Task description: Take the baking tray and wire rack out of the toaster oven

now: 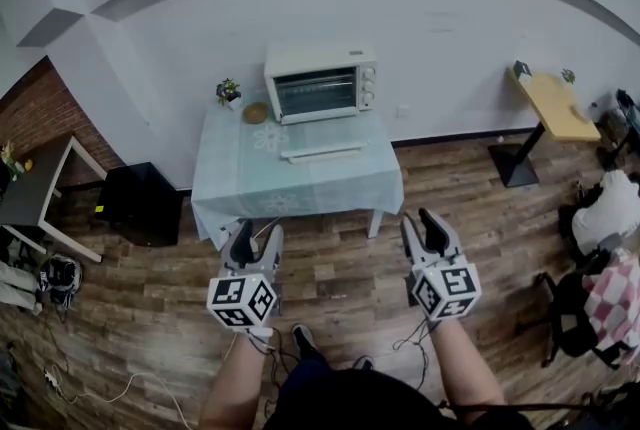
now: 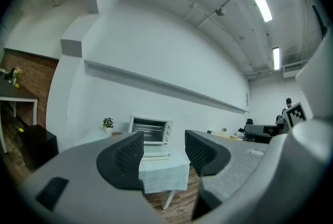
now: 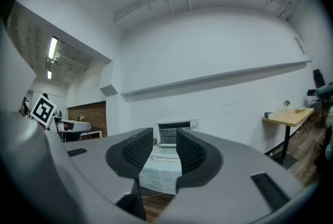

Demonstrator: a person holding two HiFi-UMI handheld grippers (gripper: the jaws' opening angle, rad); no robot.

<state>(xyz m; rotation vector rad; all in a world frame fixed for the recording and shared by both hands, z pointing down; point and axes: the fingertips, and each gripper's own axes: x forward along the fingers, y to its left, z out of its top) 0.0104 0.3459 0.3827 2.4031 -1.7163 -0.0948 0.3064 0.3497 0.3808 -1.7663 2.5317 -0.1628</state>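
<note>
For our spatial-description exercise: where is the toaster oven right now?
In the head view, the toaster oven sits at the back of the cloth-covered table, near the white wall, right of a small potted plant.

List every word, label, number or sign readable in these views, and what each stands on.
None can be read.
On the white toaster oven, any print is too small to tell.
The marker cubes on the left gripper and right gripper carry black-and-white square patterns, no letters.

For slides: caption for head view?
Left tool and right tool, both open, face a toaster oven on a cloth-covered table.
</note>
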